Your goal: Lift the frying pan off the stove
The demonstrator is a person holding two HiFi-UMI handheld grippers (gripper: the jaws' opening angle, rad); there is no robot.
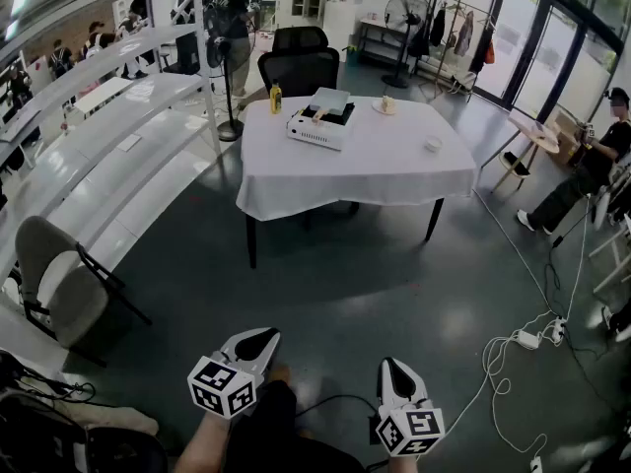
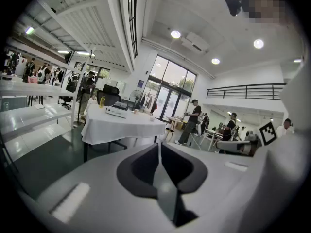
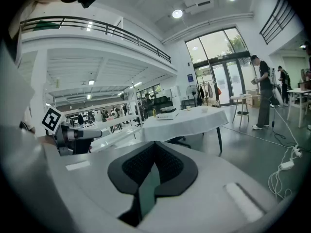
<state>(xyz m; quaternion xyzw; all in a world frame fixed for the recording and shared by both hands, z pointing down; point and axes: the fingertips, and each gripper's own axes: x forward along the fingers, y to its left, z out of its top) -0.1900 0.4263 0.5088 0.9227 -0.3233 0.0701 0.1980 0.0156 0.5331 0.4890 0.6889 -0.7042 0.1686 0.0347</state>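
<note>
Far ahead, a table with a white cloth [image 1: 365, 170] bears a white table-top stove [image 1: 320, 126]. A pale flat piece lies on top of the stove; whether it is the frying pan is too small to tell. The stove also shows small in the left gripper view [image 2: 116, 111] and in the right gripper view [image 3: 167, 115]. My left gripper [image 1: 268, 333] [image 2: 159, 144] and right gripper [image 1: 387, 362] [image 3: 154, 144] are held low at the bottom of the head view, well short of the table. Both are shut with nothing between the pads.
A yellow bottle [image 1: 275, 98] and a small cup [image 1: 432, 144] stand on the table. A black office chair [image 1: 299, 62] is behind it. White shelving [image 1: 108, 136] and a folding chair [image 1: 59, 284] line the left. Cables [image 1: 523, 348] lie on the right floor near a seated person [image 1: 592, 166].
</note>
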